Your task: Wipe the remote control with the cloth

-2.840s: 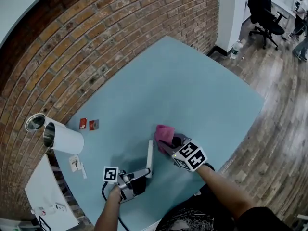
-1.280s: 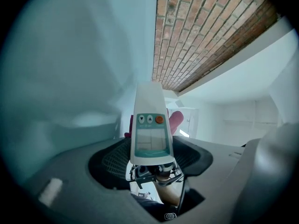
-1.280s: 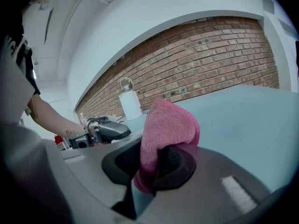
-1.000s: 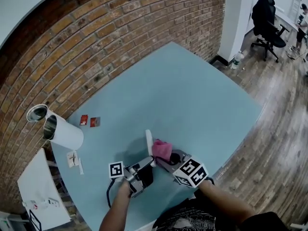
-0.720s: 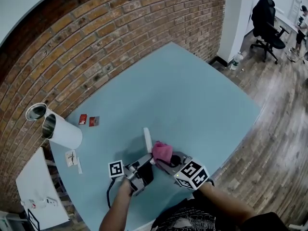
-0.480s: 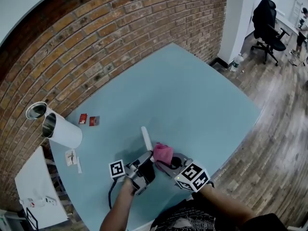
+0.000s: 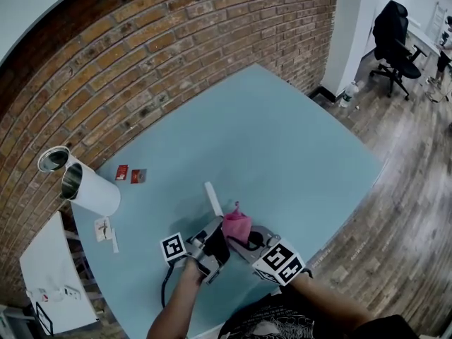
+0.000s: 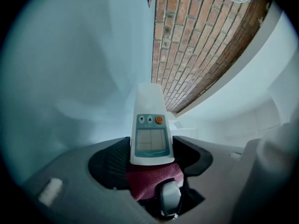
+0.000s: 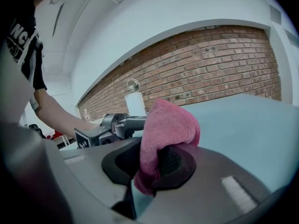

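My left gripper (image 7: 214, 240) is shut on the lower end of a white remote control (image 7: 212, 198) and holds it above the blue table. In the left gripper view the remote control (image 8: 150, 125) shows its screen, two arrow buttons and an orange button. My right gripper (image 7: 240, 233) is shut on a pink cloth (image 7: 236, 224); in the right gripper view the cloth (image 9: 163, 134) bulges up between the jaws. The cloth (image 8: 154, 178) lies against the remote's lower end, just behind my left gripper's jaws (image 8: 152, 164). The left gripper (image 9: 122, 124) shows to the left of the cloth.
A white cylinder (image 7: 88, 193) with a metal rim lies at the table's (image 7: 282, 140) left edge. Two small red cards (image 7: 131, 175) sit near it and a paper slip (image 7: 106, 232) below. A brick wall (image 7: 162, 41) runs behind. An office chair (image 7: 392, 30) stands far right on the wood floor.
The remote has gone from lying on the table to held up in my left gripper. My right gripper has brought the pink cloth left, against the remote's lower end.
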`<state>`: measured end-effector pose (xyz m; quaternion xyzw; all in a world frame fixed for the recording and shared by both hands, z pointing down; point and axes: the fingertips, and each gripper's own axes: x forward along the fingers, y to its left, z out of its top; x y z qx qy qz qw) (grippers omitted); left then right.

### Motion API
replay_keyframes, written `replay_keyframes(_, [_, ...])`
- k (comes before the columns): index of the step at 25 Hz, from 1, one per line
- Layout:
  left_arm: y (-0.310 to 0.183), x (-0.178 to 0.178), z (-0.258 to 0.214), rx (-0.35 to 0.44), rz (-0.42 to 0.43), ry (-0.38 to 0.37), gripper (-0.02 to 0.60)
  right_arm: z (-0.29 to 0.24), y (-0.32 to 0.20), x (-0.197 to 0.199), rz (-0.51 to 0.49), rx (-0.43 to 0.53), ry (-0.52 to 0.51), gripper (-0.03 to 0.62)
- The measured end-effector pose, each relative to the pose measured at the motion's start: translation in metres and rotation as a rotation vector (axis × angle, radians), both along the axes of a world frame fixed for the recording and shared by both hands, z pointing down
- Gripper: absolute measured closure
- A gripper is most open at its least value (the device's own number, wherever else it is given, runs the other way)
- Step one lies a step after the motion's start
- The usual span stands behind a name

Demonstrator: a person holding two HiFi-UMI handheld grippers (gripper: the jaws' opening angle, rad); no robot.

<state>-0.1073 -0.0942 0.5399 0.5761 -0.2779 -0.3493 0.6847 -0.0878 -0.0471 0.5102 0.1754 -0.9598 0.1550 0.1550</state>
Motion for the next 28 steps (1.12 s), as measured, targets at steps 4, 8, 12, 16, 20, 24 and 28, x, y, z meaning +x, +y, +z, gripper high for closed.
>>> replay_keyframes(4, [0.001,-0.003,0.002,-0.01,0.001,-0.024,0.295,-0.001,0.007,-0.005,-0.028,0.017,-0.001,0.53])
replay_keyframes(8, [0.007,-0.007,0.007,-0.027,0.073,-0.107,0.295,0.0,0.006,-0.003,-0.019,-0.005,-0.011,0.53])
replay_keyframes(12, [0.018,-0.01,0.014,-0.031,0.204,-0.244,0.295,0.004,-0.007,0.008,0.049,-0.05,-0.023,0.53])
replay_keyframes(16, [0.035,-0.015,0.026,-0.022,0.395,-0.456,0.295,0.008,-0.013,0.013,0.079,-0.07,-0.022,0.53])
replay_keyframes(20, [0.047,-0.021,0.032,0.019,0.593,-0.688,0.295,0.011,-0.013,0.015,0.079,-0.079,-0.014,0.53])
replay_keyframes(24, [0.054,-0.031,0.04,0.084,0.785,-0.979,0.295,0.013,-0.011,0.013,0.074,-0.079,-0.01,0.53])
replay_keyframes(28, [0.062,-0.038,0.049,0.181,1.0,-1.234,0.293,0.014,-0.008,0.013,0.079,-0.077,-0.003,0.53])
